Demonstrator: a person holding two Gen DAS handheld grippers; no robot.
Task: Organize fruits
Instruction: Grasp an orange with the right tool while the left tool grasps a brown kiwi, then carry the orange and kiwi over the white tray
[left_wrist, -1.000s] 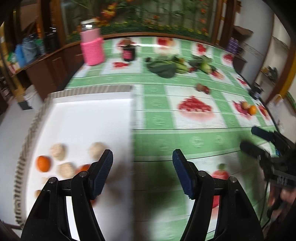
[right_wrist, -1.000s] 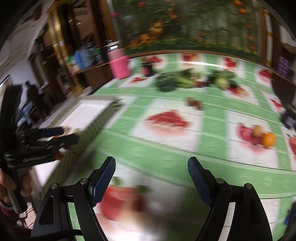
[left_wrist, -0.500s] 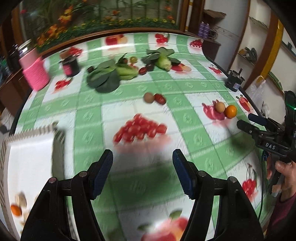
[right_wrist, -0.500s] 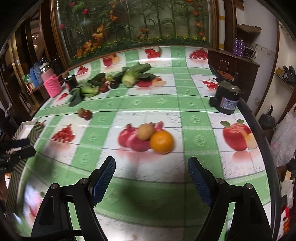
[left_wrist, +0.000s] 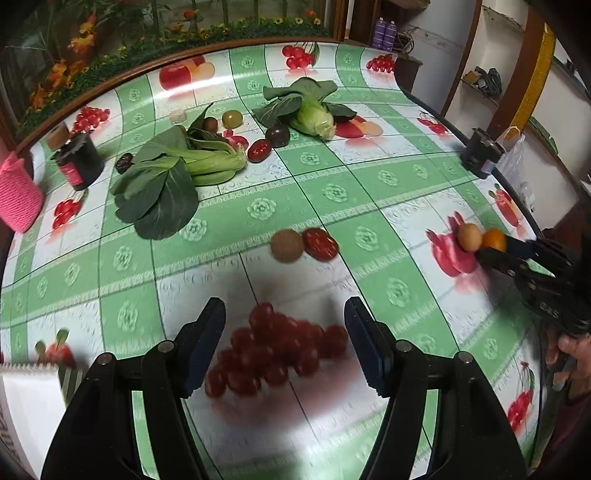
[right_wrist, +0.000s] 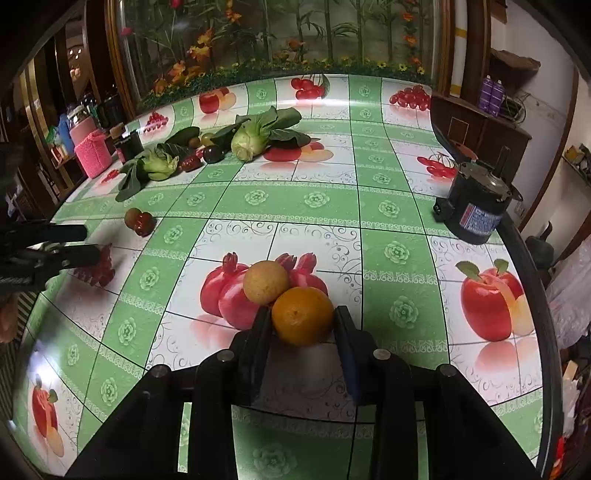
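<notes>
- We find the right gripper (right_wrist: 303, 318) nearest its own camera; its jaws have just been closing, and the orange (right_wrist: 303, 315) now sits between them with both pads against its sides.
- We note the orange rests on the green-and-white checked tablecloth (right_wrist: 388, 206), over a printed pomegranate.
- A round tan fruit (right_wrist: 266, 281) touches the orange on its far left side; it lies outside the jaws.
- In the left wrist view, the left gripper (left_wrist: 285, 341) hangs over a printed cluster of red cherries, its jaws spread with nothing between them.
- At the lower left corner of that view we see the edge of a white tray (left_wrist: 26, 410) with a ridged rim.
- Just beyond the left gripper, a brown round fruit (left_wrist: 286, 245) and a dark red fruit (left_wrist: 320, 243) lie touching each other on the cloth.
- At the right table edge stands a black cylindrical device (right_wrist: 476, 206) with a blue and red label.
- Farther back we record two leafy green vegetables, one on the left (left_wrist: 173, 173) and one on the right (left_wrist: 310, 110).
- Several small fruits sit between and beside them: a red one (left_wrist: 259, 150), a dark purple one (left_wrist: 277, 135) and a greenish one (left_wrist: 232, 119).
- At the far left stand a black jar (left_wrist: 79, 162) and a pink knitted cover (left_wrist: 16, 195).
- A hand (left_wrist: 570, 354) shows at the right edge of the left wrist view, below the right gripper's body.
</notes>
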